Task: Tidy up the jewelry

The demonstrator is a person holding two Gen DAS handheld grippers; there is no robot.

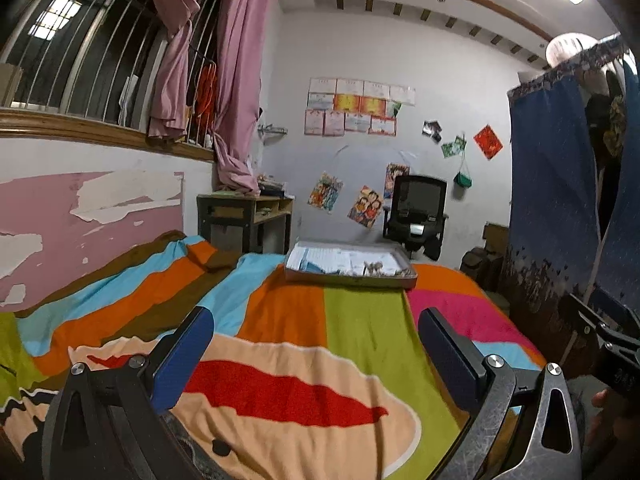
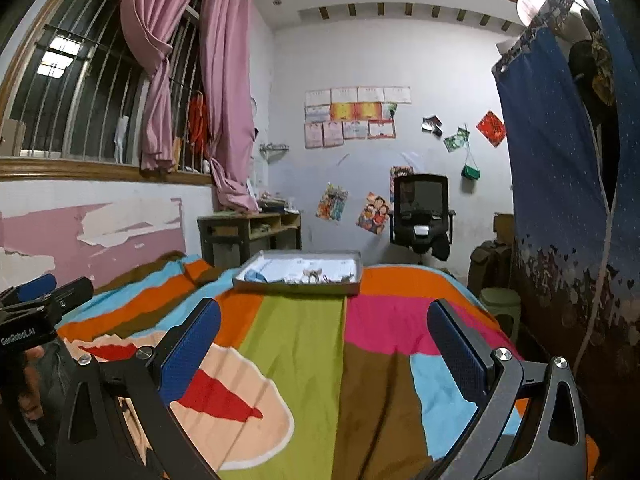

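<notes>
A shallow grey tray (image 1: 408, 276) (image 2: 352, 286) lies on the striped blanket (image 1: 360, 320) (image 2: 300, 332), at its far end toward the black office chair (image 1: 418, 210) (image 2: 422, 208). Inside the tray, white paper lines the bottom, a blue piece sits at its left end, and a small cluster of pale metallic jewelry (image 1: 372, 267) (image 2: 314, 274) lies near its front wall; the pieces are too small to tell apart. The left gripper (image 1: 316, 326) and right gripper (image 2: 326, 318) hover over the blanket well short of the tray, each with fingers spread wide and empty.

The left gripper (image 1: 316, 344) gapes empty above the blanket (image 1: 360, 328), tray (image 1: 348, 276) well ahead.
</notes>
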